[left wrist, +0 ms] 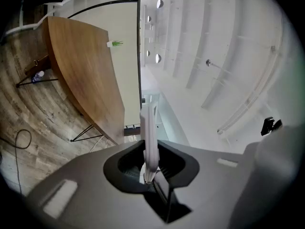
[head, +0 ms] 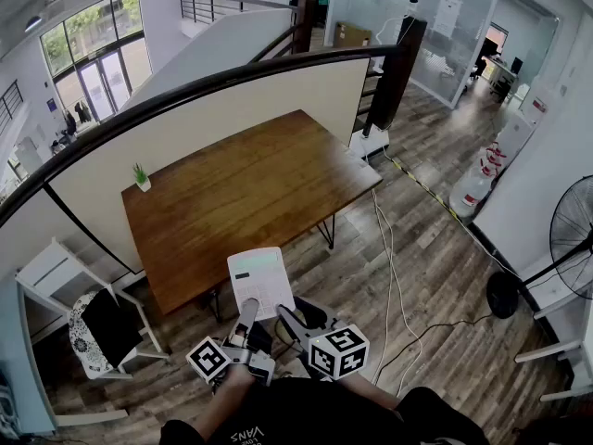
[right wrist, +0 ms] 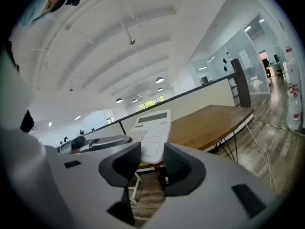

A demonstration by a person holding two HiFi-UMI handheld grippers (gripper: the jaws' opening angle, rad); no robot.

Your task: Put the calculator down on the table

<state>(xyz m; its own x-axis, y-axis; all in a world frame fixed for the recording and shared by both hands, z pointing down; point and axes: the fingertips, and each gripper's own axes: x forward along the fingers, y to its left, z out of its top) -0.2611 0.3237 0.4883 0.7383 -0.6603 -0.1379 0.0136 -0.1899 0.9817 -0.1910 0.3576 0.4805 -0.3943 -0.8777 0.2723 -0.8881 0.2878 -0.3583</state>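
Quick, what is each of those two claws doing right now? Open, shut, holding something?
Left gripper: closed, holding the white calculator by its edge.
Right gripper: open, gripping nothing.

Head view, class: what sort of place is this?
Probably an open-plan office or workspace: a long brown wooden table, glass-walled rooms behind, and a black standing fan.
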